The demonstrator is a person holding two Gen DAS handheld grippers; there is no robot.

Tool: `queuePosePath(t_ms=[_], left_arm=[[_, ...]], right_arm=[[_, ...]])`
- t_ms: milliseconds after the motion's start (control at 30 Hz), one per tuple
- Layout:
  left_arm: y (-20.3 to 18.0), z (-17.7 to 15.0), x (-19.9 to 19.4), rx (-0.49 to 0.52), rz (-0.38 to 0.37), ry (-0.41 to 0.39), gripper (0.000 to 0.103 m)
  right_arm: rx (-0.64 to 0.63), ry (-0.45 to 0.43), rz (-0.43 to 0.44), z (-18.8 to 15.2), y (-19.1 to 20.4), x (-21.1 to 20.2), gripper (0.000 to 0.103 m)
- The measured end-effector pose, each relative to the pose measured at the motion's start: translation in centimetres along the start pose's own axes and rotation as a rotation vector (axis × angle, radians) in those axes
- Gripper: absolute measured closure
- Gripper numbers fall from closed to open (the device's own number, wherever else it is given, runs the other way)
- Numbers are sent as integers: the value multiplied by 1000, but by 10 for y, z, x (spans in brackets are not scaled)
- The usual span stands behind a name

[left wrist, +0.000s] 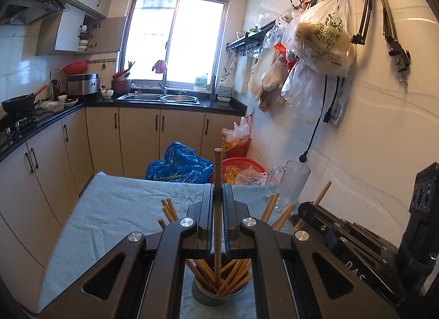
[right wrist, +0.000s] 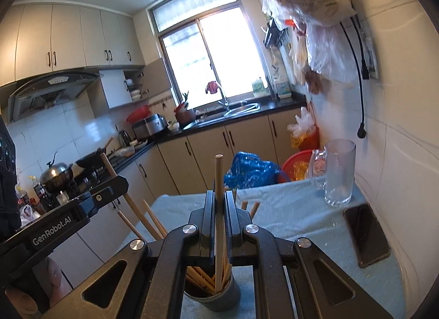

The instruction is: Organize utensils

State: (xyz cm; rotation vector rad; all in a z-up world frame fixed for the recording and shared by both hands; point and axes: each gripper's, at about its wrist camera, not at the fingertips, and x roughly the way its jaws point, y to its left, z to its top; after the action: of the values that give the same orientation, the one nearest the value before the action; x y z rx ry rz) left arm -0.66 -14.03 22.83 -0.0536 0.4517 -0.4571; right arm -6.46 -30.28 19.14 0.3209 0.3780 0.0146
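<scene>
Wooden chopstick (left wrist: pixel 218 181) in each tool (left wrist: pixel 218 190), two

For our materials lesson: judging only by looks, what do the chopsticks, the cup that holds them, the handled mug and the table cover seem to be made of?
Chopsticks: probably bamboo or wood; matte tan with round blunt ends.
Holder cup: likely metal; dull grey with a thin rim.
Handled mug: glass or clear plastic; see-through with a frosted look.
Table cover: woven cloth, towel-like; light blue, soft wrinkles.

Glass mug (right wrist: pixel 338 172) and phone (right wrist: pixel 366 234) on blue cloth (right wrist: pixel 288 209), hanging bags (left wrist: pixel 323 36)
</scene>
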Motion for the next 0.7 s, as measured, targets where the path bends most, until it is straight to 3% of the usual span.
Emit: queuePosePath(t_ms=[333, 700], left_arm=[[-1, -31, -2, 22, 63, 35, 97], [13, -49, 11, -24, 91, 106, 97]], right_arm=[[22, 76, -10, -21, -12, 23, 96], [28, 109, -24, -30, -18, 32, 95]])
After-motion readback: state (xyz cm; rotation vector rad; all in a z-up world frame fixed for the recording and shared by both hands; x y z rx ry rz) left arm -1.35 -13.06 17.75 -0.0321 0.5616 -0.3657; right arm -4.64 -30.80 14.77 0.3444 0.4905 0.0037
